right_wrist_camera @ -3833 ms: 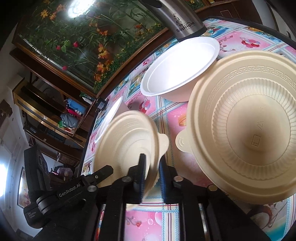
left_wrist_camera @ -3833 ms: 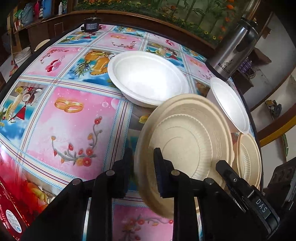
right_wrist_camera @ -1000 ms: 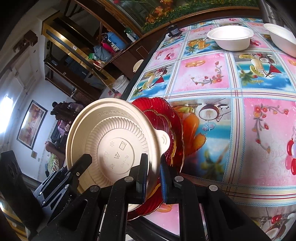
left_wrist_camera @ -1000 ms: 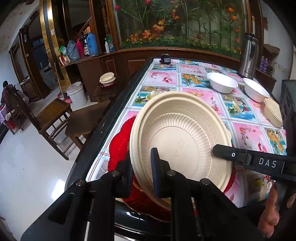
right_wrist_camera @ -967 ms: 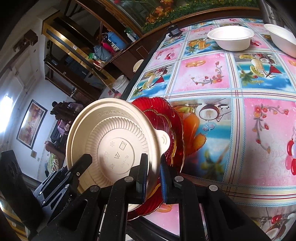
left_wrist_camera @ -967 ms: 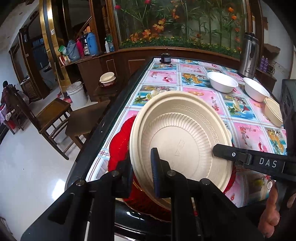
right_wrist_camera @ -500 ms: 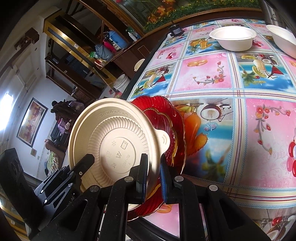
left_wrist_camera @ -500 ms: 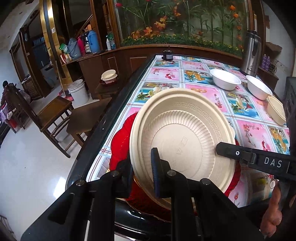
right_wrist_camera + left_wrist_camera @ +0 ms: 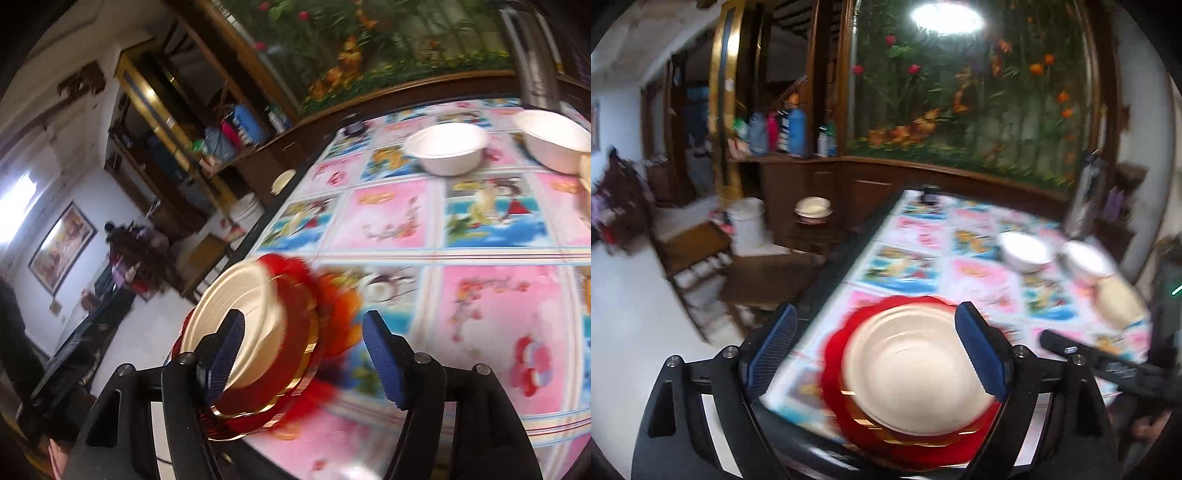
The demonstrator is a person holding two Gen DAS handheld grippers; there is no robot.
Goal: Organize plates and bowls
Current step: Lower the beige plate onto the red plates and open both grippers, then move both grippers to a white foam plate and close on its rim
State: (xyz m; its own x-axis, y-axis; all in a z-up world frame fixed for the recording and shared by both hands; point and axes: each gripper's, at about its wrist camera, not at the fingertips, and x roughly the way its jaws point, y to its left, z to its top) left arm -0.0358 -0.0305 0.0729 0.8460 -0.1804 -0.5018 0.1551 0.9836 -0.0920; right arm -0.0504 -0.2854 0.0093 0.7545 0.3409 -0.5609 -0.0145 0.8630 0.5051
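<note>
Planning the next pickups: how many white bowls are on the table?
2. One white bowl sits mid-table at the far end; the other is just right of it, near the table edge. More may be hidden.

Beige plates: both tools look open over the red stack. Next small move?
Probably back both tools off and head for the white bowls. Left tool and right tool are open and empty; the beige plates already sit on the red plates.

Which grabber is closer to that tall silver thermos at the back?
Probably right, though it's close. Both the left gripper and the right gripper hang open over the red plate stack at the near edge; the silver thermos stands far off on the right.
</note>
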